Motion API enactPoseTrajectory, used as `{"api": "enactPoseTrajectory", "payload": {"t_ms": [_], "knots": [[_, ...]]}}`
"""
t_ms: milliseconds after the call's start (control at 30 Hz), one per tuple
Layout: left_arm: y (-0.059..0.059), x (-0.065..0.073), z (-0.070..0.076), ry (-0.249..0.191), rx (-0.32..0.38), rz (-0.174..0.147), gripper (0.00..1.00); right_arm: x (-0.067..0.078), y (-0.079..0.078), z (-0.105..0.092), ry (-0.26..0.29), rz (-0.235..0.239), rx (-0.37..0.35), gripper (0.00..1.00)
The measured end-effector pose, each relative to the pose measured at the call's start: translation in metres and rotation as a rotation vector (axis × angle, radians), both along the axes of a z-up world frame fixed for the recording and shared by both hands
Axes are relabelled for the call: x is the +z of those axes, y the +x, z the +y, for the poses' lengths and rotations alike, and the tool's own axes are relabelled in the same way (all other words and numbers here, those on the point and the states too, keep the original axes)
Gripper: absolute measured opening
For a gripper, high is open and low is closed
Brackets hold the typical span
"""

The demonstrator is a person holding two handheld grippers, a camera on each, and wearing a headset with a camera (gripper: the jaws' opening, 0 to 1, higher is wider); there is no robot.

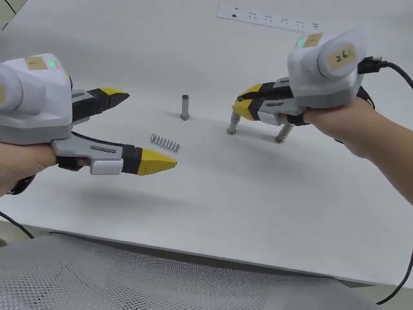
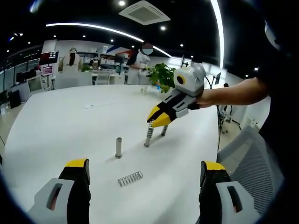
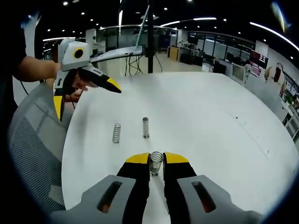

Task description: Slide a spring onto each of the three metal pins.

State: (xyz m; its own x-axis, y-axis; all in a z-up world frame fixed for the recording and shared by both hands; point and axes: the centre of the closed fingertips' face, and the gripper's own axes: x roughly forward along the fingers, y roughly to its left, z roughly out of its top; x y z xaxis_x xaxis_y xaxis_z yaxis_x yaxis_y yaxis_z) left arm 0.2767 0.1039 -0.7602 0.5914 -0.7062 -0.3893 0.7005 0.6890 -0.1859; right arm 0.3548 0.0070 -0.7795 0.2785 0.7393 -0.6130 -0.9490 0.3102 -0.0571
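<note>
While your right gripper (image 3: pixel 156 157) has its yellow tips closed in on the held spring (image 3: pixel 156 164), that spring sits on a pin standing on the white table (image 1: pixel 271 206), with its coils caught between the two pads. In the head view this first pin (image 1: pixel 233 124) looks a little tilted under the gripper's tips. Just beside it, toward your right hand, a second pin (image 1: pixel 284 133) already carries its own spring. Your left gripper (image 1: pixel 143 131) hovers above the table with its jaws spread wide and nothing in them. From your head view, the loose spring (image 1: pixel 164 143) lies on its side on the table between those open jaws, and neither jaw touches it. The bare pin (image 1: pixel 185 107) stands upright just beyond the loose spring, apart from the two sprung pins. A power strip (image 1: pixel 268 18) lies near the table's far edge.
</note>
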Motion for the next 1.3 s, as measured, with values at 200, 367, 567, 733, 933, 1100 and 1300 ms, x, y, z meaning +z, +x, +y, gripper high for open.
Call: {"api": "enactPoseTrajectory", "payload": {"t_ms": [200,367,567,733,933,1100,1300], "knots": [[-0.001,-0.002,0.001,0.001,0.002,0.003,0.96,-0.006,0.0,0.001,-0.011,0.017,-0.005,0.08],[-0.001,-0.001,0.002,-0.004,0.007,0.003,0.96,-0.012,-0.001,0.001,-0.022,0.03,-0.01,0.08],[-0.001,-0.002,0.003,-0.003,0.009,0.002,0.96,-0.018,-0.002,0.0,-0.05,0.024,0.0,0.08],[-0.001,-0.002,0.003,-0.004,0.009,0.001,0.96,-0.022,-0.001,-0.001,-0.067,0.021,0.002,0.08],[-0.001,-0.002,0.003,-0.004,0.009,0.001,0.96,-0.026,0.0,-0.001,-0.078,0.019,0.003,0.08],[-0.002,-0.002,0.003,-0.005,0.009,0.003,0.96,-0.028,0.001,-0.002,-0.09,0.02,0.001,0.08],[-0.002,-0.003,0.003,-0.003,0.012,0.002,0.96,-0.03,0.001,-0.003,-0.105,0.016,0.004,0.08]]}}
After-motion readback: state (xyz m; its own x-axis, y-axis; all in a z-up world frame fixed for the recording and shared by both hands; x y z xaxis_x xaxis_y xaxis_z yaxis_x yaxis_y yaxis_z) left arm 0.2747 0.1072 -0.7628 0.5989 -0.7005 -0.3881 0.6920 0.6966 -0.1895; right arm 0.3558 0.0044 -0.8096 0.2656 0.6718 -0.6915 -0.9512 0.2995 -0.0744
